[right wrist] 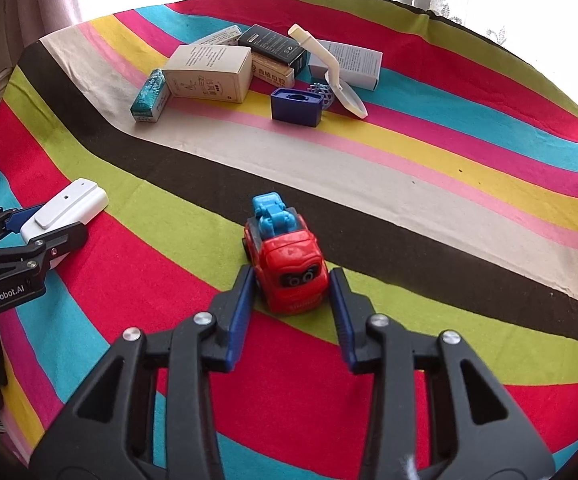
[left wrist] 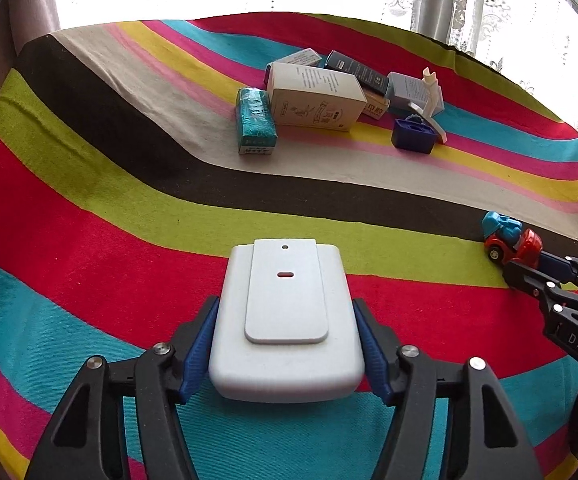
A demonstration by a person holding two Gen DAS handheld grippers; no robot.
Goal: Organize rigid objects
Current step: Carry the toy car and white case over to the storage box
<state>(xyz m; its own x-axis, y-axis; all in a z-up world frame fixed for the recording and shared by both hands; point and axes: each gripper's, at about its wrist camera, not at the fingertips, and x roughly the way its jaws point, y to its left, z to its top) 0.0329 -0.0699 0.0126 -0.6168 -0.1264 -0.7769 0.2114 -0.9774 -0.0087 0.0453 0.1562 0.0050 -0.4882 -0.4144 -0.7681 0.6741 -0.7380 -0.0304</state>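
**Both grippers on their pieces, clutter at the far side**

The left gripper (left wrist: 287,344) is clamped on a white plastic case (left wrist: 287,320), its blue pads pressing both long sides; the case sits low over the red and teal stripes of the striped cloth (left wrist: 89,208). The right gripper (right wrist: 291,300) grasps a red toy car (right wrist: 289,268) with a blue figure on its back, the car resting on the green stripe by the dark band.

The open cloth between the grippers and the far pile is bare. There, a beige box (right wrist: 209,74) lies with a teal packet (right wrist: 149,98) touching its left end. Behind it sit a black box (right wrist: 275,48), a brown box (right wrist: 273,73) and a grey-white box (right wrist: 353,64). A dark blue block (right wrist: 297,106) stands in front, with a white scoop (right wrist: 329,68) leaning just beside it.
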